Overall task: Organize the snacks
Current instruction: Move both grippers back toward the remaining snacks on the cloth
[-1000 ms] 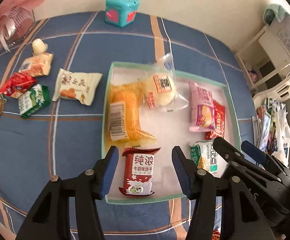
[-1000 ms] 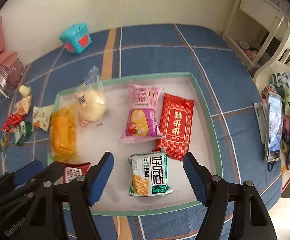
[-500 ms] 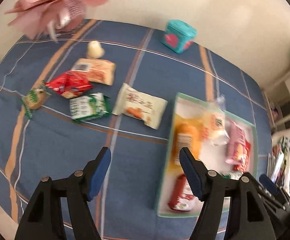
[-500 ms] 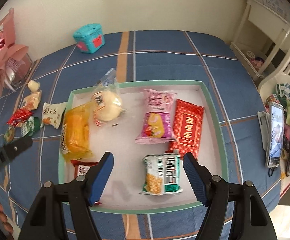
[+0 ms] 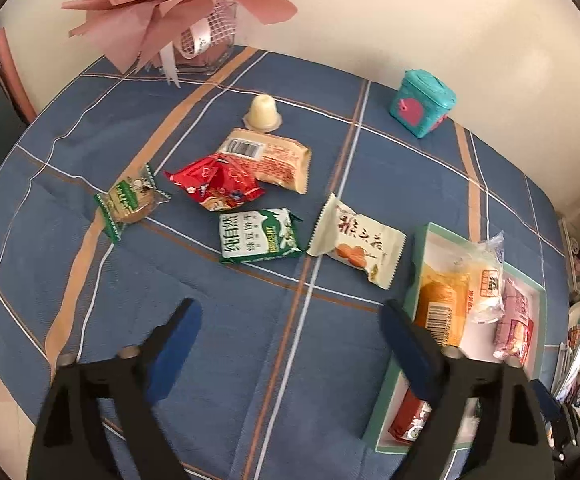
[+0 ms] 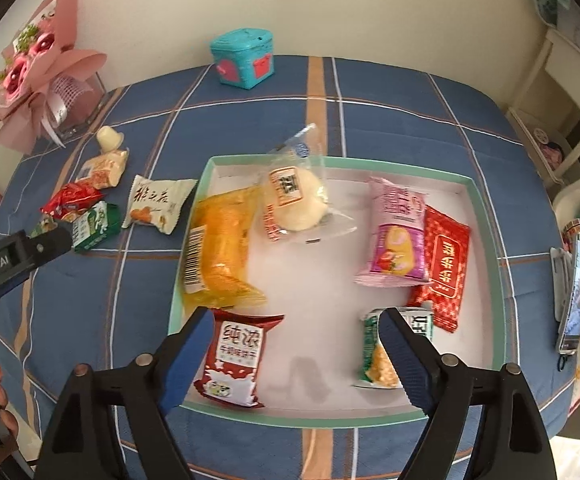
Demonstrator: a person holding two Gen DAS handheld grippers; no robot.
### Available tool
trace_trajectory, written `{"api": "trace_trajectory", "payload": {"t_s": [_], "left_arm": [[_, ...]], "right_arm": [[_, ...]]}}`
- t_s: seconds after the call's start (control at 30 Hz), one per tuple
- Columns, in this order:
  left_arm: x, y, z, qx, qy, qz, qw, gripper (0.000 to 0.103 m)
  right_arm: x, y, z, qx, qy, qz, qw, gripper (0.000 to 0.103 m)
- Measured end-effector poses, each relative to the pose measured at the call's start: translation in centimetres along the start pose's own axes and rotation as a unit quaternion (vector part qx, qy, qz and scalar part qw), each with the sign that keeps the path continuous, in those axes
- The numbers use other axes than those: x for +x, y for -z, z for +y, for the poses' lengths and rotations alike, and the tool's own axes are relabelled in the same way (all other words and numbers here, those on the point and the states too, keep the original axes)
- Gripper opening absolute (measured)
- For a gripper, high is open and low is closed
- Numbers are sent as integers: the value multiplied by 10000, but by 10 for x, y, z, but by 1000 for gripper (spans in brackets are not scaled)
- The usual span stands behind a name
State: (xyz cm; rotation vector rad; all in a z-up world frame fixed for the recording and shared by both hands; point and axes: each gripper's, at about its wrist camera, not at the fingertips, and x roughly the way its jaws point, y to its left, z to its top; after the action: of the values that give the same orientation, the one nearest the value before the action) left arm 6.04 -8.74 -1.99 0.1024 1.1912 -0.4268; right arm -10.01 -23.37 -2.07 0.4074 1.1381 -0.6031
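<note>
Several loose snacks lie on the blue checked tablecloth: a white packet [image 5: 357, 246], a green-and-white packet [image 5: 258, 236], a red packet [image 5: 215, 182], an orange-beige packet [image 5: 271, 158], a green-wrapped cookie [image 5: 131, 200] and a jelly cup [image 5: 263, 114]. My left gripper [image 5: 290, 344] hovers over bare cloth in front of them, its jaws opening with nothing between them. The green-rimmed white tray [image 6: 486, 240] holds several packets, among them a dark red milk-biscuit packet [image 6: 235, 358] and a yellow bag [image 6: 219, 248]. My right gripper [image 6: 296, 350] hangs above the tray's near part, its jaws opening and empty.
A teal box [image 5: 422, 108] stands at the back by the wall. A pink bouquet in a clear vase [image 5: 177, 12] sits at the back left. A phone [image 6: 574, 288] and clutter lie past the table's right edge. White shelving [image 6: 562, 92] stands at the right.
My left gripper swung left from over the tray to over the cloth before the loose snacks and spread wider. My right gripper shifted slightly over the tray and widened.
</note>
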Motion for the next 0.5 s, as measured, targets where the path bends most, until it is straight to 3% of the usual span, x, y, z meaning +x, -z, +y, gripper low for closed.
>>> {"api": "trace_trajectory", "payload": {"t_s": [0.2,0.27,0.33,0.5], "left_arm": [[-3,-5,13,-106,-124,-114,9998,96],[-5,-8,20,-147,-204,-156,9996,96],[-6,-11,28,-211,-274,-193,9992,96],[-9,-17,50,-397,-395,-286,9980,96]], "right_arm": [[5,0,19,-63,-115,22,9999,88],[7,0,27,-86,-151,39,9998,99],[8,0,33,-106,-186,31,9998,103],[11,0,54,-211,-290,30,9994,103]]}}
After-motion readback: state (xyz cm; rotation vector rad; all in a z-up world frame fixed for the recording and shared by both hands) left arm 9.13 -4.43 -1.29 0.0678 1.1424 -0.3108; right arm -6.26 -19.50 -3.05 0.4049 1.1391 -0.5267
